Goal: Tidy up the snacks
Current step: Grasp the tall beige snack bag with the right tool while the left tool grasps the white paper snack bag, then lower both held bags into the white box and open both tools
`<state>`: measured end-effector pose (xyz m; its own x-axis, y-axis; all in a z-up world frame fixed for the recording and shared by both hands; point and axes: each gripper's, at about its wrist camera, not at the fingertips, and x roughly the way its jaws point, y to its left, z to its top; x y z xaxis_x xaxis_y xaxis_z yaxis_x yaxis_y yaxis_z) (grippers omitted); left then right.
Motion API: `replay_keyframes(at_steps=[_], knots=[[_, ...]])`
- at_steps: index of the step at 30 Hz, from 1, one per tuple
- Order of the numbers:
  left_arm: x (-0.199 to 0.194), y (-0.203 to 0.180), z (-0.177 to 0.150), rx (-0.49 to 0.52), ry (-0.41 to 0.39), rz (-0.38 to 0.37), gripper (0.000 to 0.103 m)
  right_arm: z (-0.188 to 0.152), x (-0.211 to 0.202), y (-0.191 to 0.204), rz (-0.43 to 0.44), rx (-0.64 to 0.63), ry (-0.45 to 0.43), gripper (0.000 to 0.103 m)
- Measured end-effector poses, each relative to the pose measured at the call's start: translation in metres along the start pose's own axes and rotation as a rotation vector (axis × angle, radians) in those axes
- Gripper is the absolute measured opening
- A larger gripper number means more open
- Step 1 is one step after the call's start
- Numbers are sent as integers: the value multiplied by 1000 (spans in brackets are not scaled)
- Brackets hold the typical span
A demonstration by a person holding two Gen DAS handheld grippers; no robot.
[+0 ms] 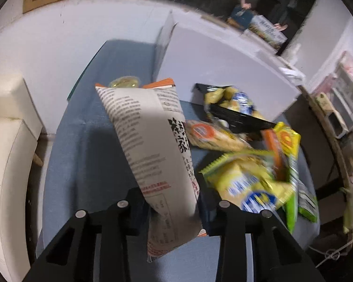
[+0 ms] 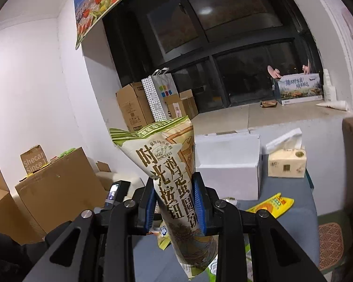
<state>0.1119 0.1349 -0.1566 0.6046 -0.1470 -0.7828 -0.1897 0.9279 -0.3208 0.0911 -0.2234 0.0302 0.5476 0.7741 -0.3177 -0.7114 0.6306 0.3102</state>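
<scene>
- Right gripper (image 2: 175,205) clamped on green-topped egg-cookie pouch (image 2: 174,164), long axis upright; white box (image 2: 228,169) just beyond, right.
- Left gripper (image 1: 174,209) clamped on white-orange bag (image 1: 153,145), axis pointing away.

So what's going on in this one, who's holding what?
A person is sorting snacks with a handheld claw in each hand. The left claw grips a white snack bag with black print over the blue tabletop, next to a loose pile of yellow and green packets. The right claw holds a cream and green snack bag lifted up, with a white box and a tissue pack behind it.
</scene>
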Motion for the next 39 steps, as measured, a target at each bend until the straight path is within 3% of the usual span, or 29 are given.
replay_keyframes(at_steps=[5,8,13,17,21,24,29,31,32,33,34,35,36,39], knots=[[-62,-8,-22,20,-155,-37,37,-9,13,-11,53,68,26,31],[-97,-26,-21,85,-265,-56,37,-9,29,-21,54,115,51,31],[-129,-60,24,183,-352,-128,37,6,57,-37,24,145,67,31],[-128,-82,79,254,-398,-112,37,37,80,-49,-2,147,43,31],[-101,-93,140,279,-380,-99,37,80,113,-68,-48,149,7,31],[-67,-99,181,308,-346,-53,37,107,148,-86,-96,166,27,31],[-1,-104,227,341,-254,20,38,132,212,-109,-211,148,131,31],[20,-99,238,317,-188,33,41,136,234,-121,-219,163,177,32],[34,-97,244,309,-146,57,49,136,245,-127,-226,176,212,33],[40,-95,246,313,-138,94,67,134,252,-134,-263,189,225,39],[46,-93,247,327,-136,135,80,133,257,-139,-291,194,236,74],[48,-90,244,334,-134,141,103,130,262,-145,-327,203,253,94],[47,-87,242,331,-138,127,103,128,262,-149,-338,214,249,103],[39,-76,237,308,-151,111,103,120,260,-156,-337,239,278,103]])
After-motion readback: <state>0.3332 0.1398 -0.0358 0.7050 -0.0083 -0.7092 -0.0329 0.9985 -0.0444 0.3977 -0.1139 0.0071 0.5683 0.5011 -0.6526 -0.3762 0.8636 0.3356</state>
